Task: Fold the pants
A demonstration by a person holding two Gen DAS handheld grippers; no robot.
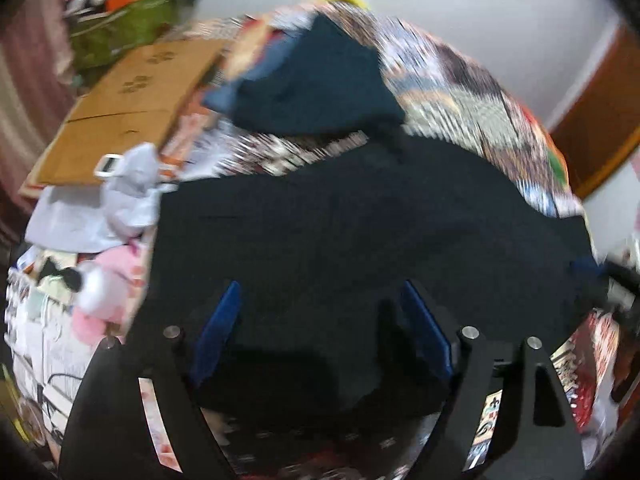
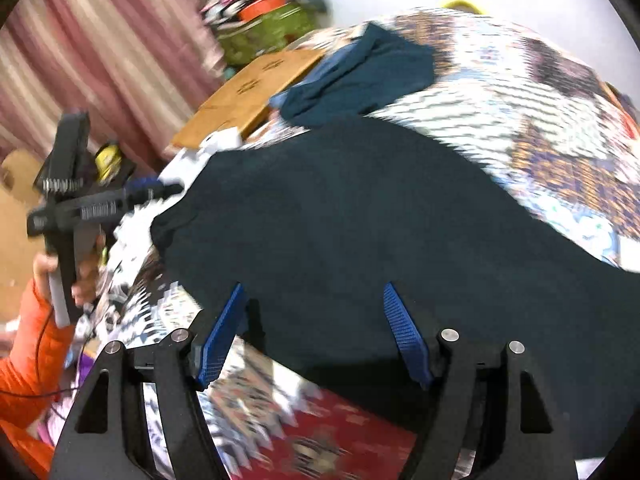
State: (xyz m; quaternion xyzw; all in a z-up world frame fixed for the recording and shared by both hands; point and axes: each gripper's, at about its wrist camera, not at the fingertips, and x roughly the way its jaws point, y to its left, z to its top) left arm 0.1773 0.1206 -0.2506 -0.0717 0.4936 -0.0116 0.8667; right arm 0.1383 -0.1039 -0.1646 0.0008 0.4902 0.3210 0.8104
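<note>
The left gripper (image 1: 320, 328) stood with its blue pads (image 1: 218, 332) spread apart, nothing clamped between them, hovering over the near edge of the dark pants (image 1: 360, 232). The right gripper (image 2: 316, 332) likewise had its jaws wide apart above the near part of the same garment, gripping nothing. The pants lay spread flat across a patterned bedspread (image 2: 540, 120), running left to right. Beyond them, at the far side, a teal garment (image 1: 316, 80) lay crumpled on the bedspread. A flattened cardboard box (image 1: 128, 108) rested to the far left, with a pink soft toy (image 1: 104, 292) near the left edge. Both views were motion-blurred. In the right wrist view the left gripper appeared at far left, held by a hand (image 2: 60, 276) in an orange sleeve (image 2: 28, 356).
</note>
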